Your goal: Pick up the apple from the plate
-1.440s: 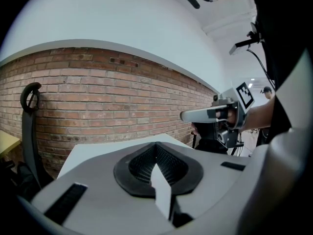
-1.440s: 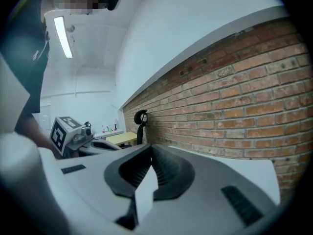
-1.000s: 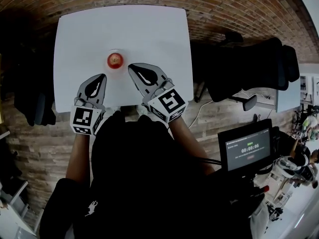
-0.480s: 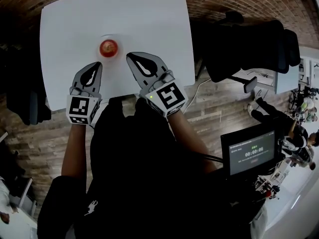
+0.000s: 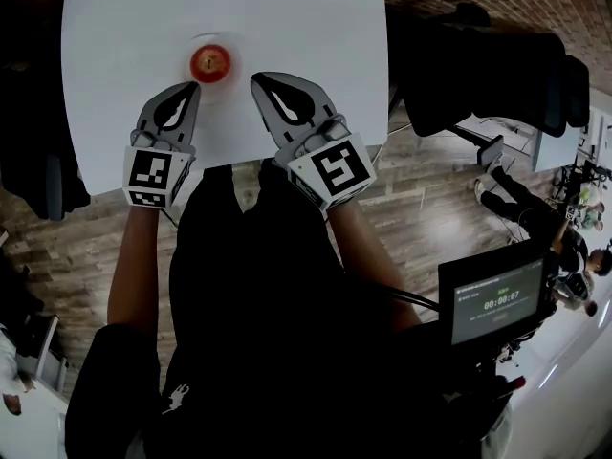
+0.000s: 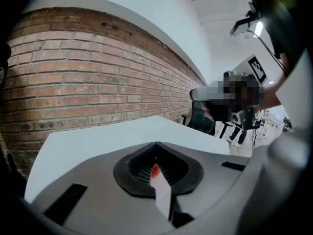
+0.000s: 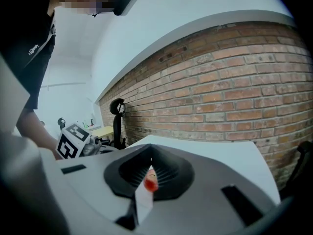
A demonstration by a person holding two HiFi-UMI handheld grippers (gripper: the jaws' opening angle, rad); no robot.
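A red apple [image 5: 209, 62] sits on a small white plate [image 5: 192, 42] near the middle of the white table [image 5: 306, 27]. My left gripper [image 5: 190, 87] is shut and empty, with its tips just below and left of the apple. To the apple's right, my right gripper [image 5: 256, 80] is also shut and holds nothing. In the left gripper view the closed left gripper [image 6: 156, 146] leaves a thin slit that shows a sliver of the apple [image 6: 155, 170]. The right gripper [image 7: 150, 158] shows the apple [image 7: 151, 181] the same way.
Black office chairs [image 5: 497, 65] stand to the right of the table, with a screen on a stand [image 5: 497, 304] nearer to me. A brick wall [image 6: 73, 82] rises behind the table. A person [image 6: 234, 97] stands beyond the table's far corner.
Both grippers have sunk toward the table and closed in on the apple from either side. Their jaws stayed shut. The table has slid upward in the head view.
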